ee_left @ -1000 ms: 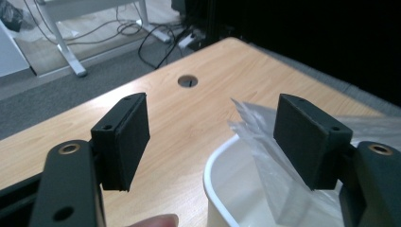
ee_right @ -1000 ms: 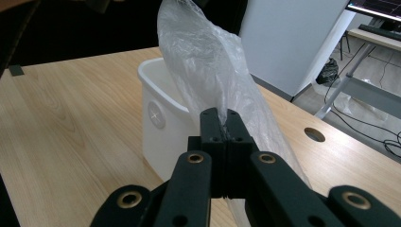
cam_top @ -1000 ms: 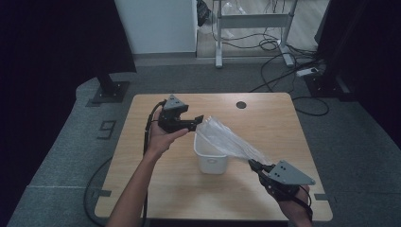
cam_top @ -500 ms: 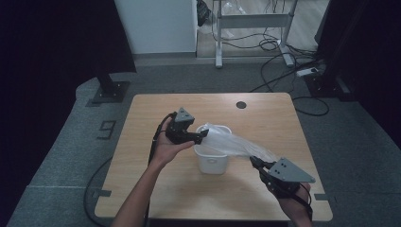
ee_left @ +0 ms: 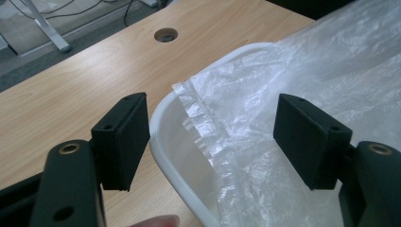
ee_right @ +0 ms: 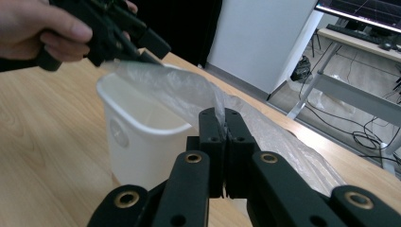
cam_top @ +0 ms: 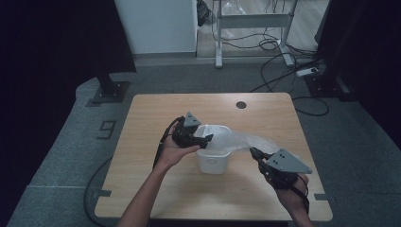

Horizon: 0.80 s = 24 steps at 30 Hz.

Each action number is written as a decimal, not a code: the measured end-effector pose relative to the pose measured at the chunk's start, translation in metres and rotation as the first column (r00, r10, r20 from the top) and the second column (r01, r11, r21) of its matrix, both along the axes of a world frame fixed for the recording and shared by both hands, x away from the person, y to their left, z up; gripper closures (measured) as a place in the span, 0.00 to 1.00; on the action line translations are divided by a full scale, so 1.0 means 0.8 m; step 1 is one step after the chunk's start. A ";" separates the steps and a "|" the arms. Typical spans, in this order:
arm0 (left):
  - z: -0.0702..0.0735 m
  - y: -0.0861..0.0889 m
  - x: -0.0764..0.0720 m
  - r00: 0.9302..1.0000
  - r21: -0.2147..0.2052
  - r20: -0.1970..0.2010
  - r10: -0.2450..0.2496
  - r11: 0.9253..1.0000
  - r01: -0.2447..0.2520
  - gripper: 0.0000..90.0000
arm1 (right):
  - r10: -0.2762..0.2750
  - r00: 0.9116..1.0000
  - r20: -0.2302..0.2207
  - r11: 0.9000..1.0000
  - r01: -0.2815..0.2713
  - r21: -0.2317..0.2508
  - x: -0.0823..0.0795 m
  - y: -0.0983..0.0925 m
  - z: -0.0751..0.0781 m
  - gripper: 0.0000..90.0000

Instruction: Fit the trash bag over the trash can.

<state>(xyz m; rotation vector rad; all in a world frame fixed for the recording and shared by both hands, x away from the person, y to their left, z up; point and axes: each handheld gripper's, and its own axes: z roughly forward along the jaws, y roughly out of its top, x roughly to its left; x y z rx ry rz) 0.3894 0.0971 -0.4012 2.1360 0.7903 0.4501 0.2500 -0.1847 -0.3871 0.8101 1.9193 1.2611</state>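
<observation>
Since the earlier frame the left claw [cam_top: 206, 138] has come down and toward the near edge, from above the bin's far-left side to its left rim, and the bag [cam_top: 236, 140] has sunk with it.

High view: the bin [cam_top: 213, 160] stands mid-surface. The bag lies across its mouth and runs toward the right edge, where the right claw [cam_top: 254, 152] pinches its end. A hard pull from there could tip the light bin or drag it.

Left gripper view: the left claw stands wide open, gripping nothing, with the bin's rim [ee_left: 163, 142] and the bag's frilled edge [ee_left: 198, 111] between its jaws. If it closes here it may catch rim and film together, or one layer only, leaving the mouth shut.

Right gripper view: the right claw is shut on the bag [ee_right: 187, 92]; thin film could slip or tear under tension.
</observation>
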 end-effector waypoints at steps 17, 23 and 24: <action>-0.007 -0.007 -0.013 0.997 0.078 0.074 -0.034 0.997 0.028 0.28 | 0.014 1.000 0.011 1.000 -0.014 -0.027 0.011 0.019 0.005 0.97; 0.009 0.011 -0.025 0.992 0.034 0.128 -0.010 0.999 0.006 0.27 | 0.002 1.000 0.009 1.000 -0.002 -0.029 0.010 0.012 0.004 0.97; 0.012 0.013 -0.028 0.991 0.026 0.131 -0.021 0.999 0.017 0.28 | -0.001 1.000 0.008 1.000 0.001 -0.028 0.010 0.011 0.005 0.97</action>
